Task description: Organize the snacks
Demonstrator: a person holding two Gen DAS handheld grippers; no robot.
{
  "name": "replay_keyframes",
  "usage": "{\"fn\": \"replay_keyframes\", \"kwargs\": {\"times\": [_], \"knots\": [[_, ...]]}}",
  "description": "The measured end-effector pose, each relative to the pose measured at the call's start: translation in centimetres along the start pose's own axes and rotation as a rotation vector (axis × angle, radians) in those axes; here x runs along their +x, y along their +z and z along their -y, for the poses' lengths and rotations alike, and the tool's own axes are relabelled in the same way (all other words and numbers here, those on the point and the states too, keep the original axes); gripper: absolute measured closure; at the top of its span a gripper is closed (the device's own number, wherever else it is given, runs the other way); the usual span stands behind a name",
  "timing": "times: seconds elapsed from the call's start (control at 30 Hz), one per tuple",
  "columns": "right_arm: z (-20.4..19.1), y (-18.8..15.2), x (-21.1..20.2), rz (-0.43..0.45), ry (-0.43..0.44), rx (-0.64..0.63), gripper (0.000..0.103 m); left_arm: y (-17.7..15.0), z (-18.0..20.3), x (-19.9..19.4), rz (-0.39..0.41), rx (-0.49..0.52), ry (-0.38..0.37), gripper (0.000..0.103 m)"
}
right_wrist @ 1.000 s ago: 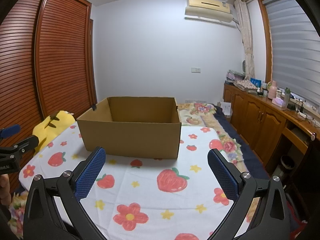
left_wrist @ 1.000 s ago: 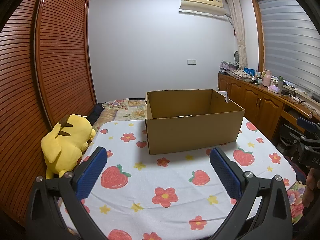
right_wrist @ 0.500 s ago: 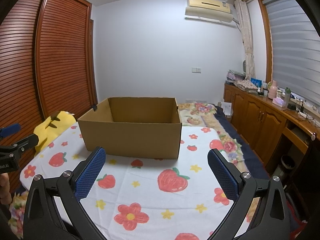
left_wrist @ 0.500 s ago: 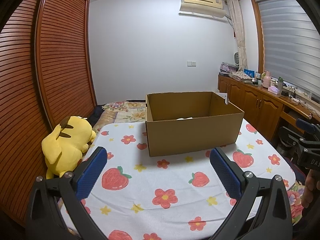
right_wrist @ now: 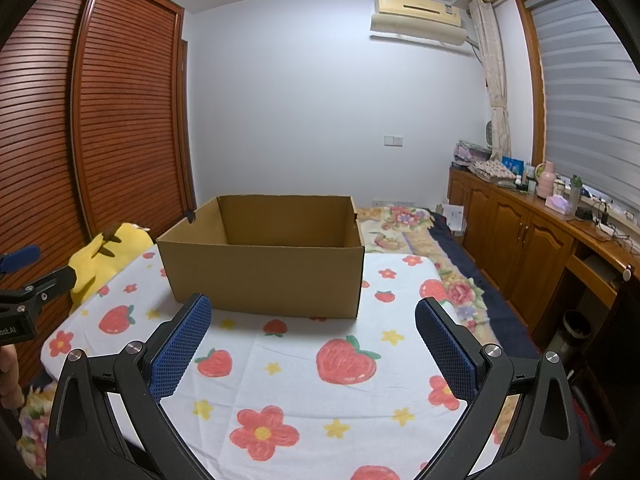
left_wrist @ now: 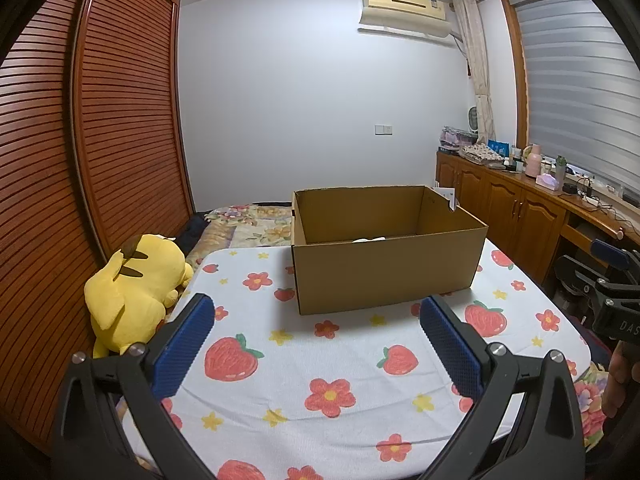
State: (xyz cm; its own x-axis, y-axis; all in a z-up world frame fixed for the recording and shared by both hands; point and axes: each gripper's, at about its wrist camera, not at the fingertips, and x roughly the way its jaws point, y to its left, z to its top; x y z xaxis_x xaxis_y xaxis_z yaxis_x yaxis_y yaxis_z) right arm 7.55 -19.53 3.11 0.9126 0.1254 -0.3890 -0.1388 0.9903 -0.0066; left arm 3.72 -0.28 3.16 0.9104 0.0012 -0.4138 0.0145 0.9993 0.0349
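Cardboard box open-topped, standing on a table under a white cloth printed with strawberries and flowers, toward the far edge, nearer the far right corner in the left wrist view. Inside, just above the near wall, a sliver of something white; too little showing to name. Otherwise bare brown inner walls, seen again in the right wrist view with nothing visible over the rim.

Left gripper held above the near edge of the table, blue-padded fingers spread wide apart, nothing between them but cloth. Right gripper likewise above the near edge, fingers wide apart and holding nothing, pointed at the box's near wall. Each gripper also caught at the margin of the other's view: the right one at the right edge of the left view with part of a hand under it, the left one at the left edge of the right view.

Yellow plush toy lying off the table's left edge, against the slatted wooden wardrobe doors. Beyond the far edge, a bed with a floral cover. Along the right wall, a wooden cabinet crowded with small items, under a shaded window. Air conditioner high on the back wall.
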Motion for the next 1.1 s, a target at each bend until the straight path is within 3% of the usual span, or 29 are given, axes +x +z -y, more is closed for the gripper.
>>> {"fn": "replay_keyframes", "kwargs": {"times": [1.1], "knots": [[0.03, -0.03, -0.02, 0.001, 0.000, 0.000, 0.000, -0.03, 0.17, -0.27, 0.003, -0.002, -0.002, 0.000]]}}
